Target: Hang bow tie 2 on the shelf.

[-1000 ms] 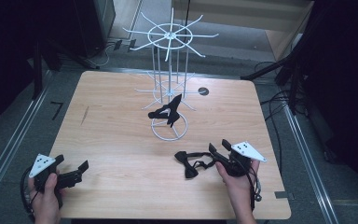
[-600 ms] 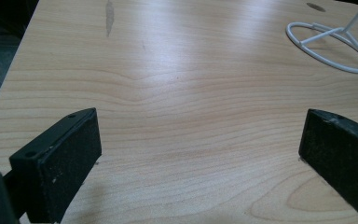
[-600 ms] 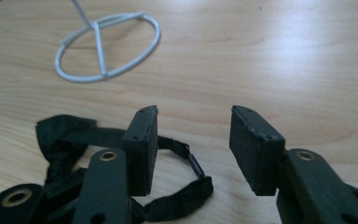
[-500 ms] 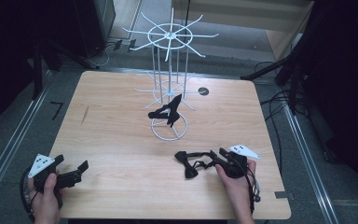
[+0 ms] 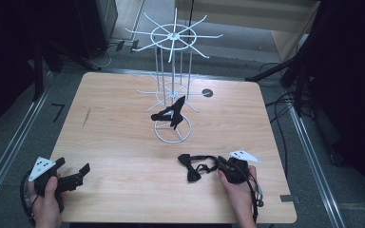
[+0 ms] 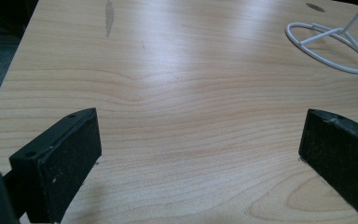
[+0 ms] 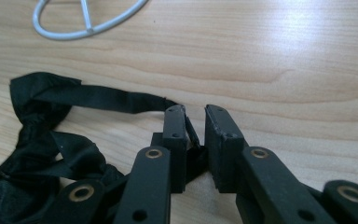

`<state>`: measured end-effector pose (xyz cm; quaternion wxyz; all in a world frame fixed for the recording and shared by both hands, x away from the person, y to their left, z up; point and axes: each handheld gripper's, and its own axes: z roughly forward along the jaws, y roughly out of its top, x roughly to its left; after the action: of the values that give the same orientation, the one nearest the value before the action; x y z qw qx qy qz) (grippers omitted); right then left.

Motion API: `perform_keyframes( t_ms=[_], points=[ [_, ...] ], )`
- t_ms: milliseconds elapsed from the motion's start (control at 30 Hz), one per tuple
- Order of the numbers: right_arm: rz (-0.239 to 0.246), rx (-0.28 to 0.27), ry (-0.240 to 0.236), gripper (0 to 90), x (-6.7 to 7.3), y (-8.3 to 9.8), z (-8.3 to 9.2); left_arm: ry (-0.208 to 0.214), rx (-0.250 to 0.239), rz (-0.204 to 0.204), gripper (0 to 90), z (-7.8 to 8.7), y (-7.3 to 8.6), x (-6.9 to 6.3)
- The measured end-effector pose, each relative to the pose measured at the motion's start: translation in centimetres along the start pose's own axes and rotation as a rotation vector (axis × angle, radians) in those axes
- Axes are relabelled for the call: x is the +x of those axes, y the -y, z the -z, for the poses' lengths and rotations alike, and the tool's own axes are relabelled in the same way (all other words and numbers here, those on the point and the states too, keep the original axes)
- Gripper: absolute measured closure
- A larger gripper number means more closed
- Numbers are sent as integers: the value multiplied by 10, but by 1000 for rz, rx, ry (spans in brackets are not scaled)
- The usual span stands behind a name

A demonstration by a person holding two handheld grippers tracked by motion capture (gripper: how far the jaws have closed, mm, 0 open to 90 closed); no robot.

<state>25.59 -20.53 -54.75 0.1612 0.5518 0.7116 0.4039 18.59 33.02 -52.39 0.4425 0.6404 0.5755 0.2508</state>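
A black bow tie [image 5: 192,167] lies flat on the wooden table [image 5: 123,142] at the front right, its strap [image 7: 112,99] trailing toward my right gripper [image 5: 223,166]. That gripper's jaws have just been closing and now stand almost together around the strap's end, with a thin gap still showing beside it [image 7: 195,112]. A second black bow tie [image 5: 171,113] hangs low on the white wire rack [image 5: 171,35]. My left gripper [image 5: 72,166] rests at the front left, jaws wide apart over bare wood [image 6: 200,126].
The rack's ring base [image 5: 158,135] stands mid-table, and its rim also appears in the left gripper view [image 6: 292,38] and the right gripper view [image 7: 74,33]. A small dark round hole [image 5: 207,93] marks the table's back right. Cables lie on the floor to the right.
My right gripper has sunk onto the strap end and its jaws have drawn nearly together. The left gripper and both bow ties have kept still.
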Motion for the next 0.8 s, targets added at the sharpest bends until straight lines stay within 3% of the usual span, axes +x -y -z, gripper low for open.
perform_keyframes(
  t_ms=[333, 533, 800],
  points=[
    [46, -29, 25, 896, 5, 3, 3, 0, -3, 2, 0, 0, 0, 0],
    [99, -153, 12, 897, 13, -4, 18, -3, 1, 0, 0, 0, 0, 0],
    [154, -248, 7, 897, 27, -16, 33, -8, 1, -1, 0, 0, 0, 0]
  ],
)
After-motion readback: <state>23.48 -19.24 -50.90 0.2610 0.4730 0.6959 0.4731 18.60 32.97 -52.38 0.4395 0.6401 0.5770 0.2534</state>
